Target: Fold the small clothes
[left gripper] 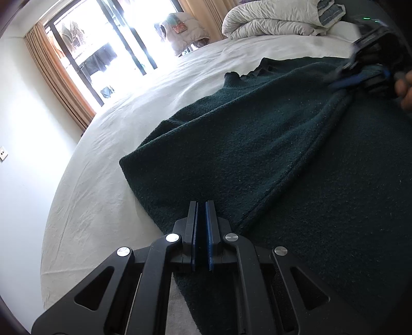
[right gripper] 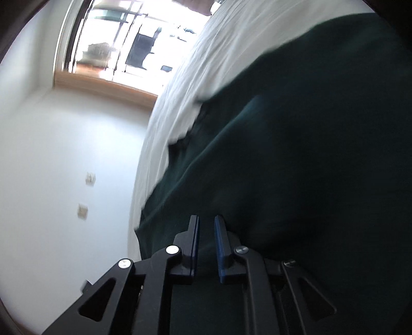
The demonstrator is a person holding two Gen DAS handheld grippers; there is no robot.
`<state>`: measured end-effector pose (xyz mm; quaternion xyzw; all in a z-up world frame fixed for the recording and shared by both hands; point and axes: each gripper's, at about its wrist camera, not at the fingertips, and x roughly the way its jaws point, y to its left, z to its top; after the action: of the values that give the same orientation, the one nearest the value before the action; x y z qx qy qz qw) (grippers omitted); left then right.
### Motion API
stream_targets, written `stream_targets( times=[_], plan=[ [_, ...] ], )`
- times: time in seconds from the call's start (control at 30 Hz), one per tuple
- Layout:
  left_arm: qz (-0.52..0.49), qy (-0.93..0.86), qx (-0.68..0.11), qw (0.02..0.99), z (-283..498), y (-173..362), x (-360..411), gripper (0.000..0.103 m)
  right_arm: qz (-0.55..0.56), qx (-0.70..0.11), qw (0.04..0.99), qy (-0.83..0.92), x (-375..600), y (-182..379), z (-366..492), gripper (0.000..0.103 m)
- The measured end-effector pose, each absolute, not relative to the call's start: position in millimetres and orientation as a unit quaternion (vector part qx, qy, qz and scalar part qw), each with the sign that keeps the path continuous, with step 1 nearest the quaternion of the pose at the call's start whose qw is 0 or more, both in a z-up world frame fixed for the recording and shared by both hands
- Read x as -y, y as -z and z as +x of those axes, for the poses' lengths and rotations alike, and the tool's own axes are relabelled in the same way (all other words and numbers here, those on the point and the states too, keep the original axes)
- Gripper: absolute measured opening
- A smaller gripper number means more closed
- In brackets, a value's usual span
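Dark green knit sweater (left gripper: pixel 257 144) on bed sheet (left gripper: pixel 108 165): soft, limp, prob. grippy; grab hems/edges. Left claw (left gripper: pixel 202 206) pinched on its edge; right claw (right gripper: pixel 206 219) narrowly parted, fabric between, not clamped.

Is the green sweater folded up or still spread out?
Partly folded: the dark green sweater has one side flap doubled over its body, the rest flat on the white bed.

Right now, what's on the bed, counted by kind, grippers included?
Dark green sweater: 1
White duvet, bundled at the far end of the bed: 1
Grippers: 2, the left gripper and the right gripper
Total: 4
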<state>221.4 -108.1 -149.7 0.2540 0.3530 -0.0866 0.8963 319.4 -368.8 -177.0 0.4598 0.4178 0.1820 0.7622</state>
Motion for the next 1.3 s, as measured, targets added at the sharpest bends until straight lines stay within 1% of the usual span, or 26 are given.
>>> stream_targets(
  times=[0.03,0.07,0.1,0.13,0.23,0.37,0.43,0.5,0.53,0.63,0.73,0.83,0.93,1.0,1.03,1.1,1.2,1.3],
  plan=[
    [0.258,0.084,-0.351,0.896,220.6,149.8,109.2,0.005,0.465,-0.397,0.776,-0.152,398.4,170.4,304.3,0.038],
    [0.261,0.081,-0.349,0.896,219.9,149.7,110.2,0.005,0.481,-0.366,0.786,-0.125,431.4,163.8,284.1,0.055],
    [0.262,0.081,-0.348,0.897,219.2,148.8,110.2,0.005,0.501,-0.336,0.792,-0.098,465.5,158.8,261.1,0.068],
    [0.257,0.083,-0.348,0.898,218.9,146.0,108.9,0.006,0.516,-0.315,0.793,-0.074,491.7,156.0,243.0,0.070],
    [0.225,0.083,-0.362,0.901,218.6,132.7,103.6,0.006,0.569,-0.261,0.780,0.024,585.0,157.8,169.5,0.071],
    [0.121,0.088,-0.361,0.920,215.0,99.5,102.1,0.006,0.642,-0.213,0.729,0.107,662.1,179.8,89.9,0.072],
    [0.072,0.114,-0.367,0.921,218.1,90.4,109.8,0.006,0.663,-0.199,0.709,0.137,681.5,192.4,62.6,0.072],
    [0.022,0.149,-0.371,0.916,224.2,86.2,122.0,0.006,0.675,-0.197,0.697,0.142,680.9,200.2,52.7,0.064],
    [-0.003,0.163,-0.377,0.912,229.6,86.8,130.5,0.006,0.676,-0.203,0.694,0.142,678.0,202.1,53.1,0.063],
    [-0.038,0.187,-0.384,0.903,241.4,92.4,150.1,0.006,0.666,-0.213,0.703,0.133,663.9,200.3,69.3,0.063],
    [-0.040,0.197,-0.396,0.896,249.7,104.5,167.4,0.006,0.655,-0.221,0.710,0.131,677.8,199.3,89.6,0.063],
    [-0.042,0.201,-0.409,0.889,251.8,116.5,176.2,0.006,0.657,-0.209,0.711,0.137,689.3,200.8,103.0,0.059],
    [-0.065,0.201,-0.418,0.884,254.2,125.2,168.8,0.006,0.657,-0.198,0.713,0.145,702.2,202.7,106.4,0.049],
    [-0.085,0.198,-0.421,0.881,259.8,128.3,162.3,0.006,0.655,-0.196,0.713,0.158,706.7,205.1,109.2,0.032],
    [-0.092,0.197,-0.421,0.881,262.9,128.6,160.4,0.006,0.650,-0.200,0.715,0.166,706.9,204.5,111.3,0.029],
    [-0.100,0.192,-0.421,0.881,267.6,129.3,155.6,0.006,0.634,-0.209,0.722,0.183,707.6,201.0,118.0,0.013],
    [-0.116,0.188,-0.417,0.882,272.1,124.7,146.5,0.006,0.608,-0.213,0.739,0.197,703.0,183.6,135.1,0.011],
    [-0.139,0.186,-0.411,0.881,275.9,118.1,131.1,0.006,0.560,-0.222,0.775,0.190,680.3,150.3,166.3,0.010]
  ],
)
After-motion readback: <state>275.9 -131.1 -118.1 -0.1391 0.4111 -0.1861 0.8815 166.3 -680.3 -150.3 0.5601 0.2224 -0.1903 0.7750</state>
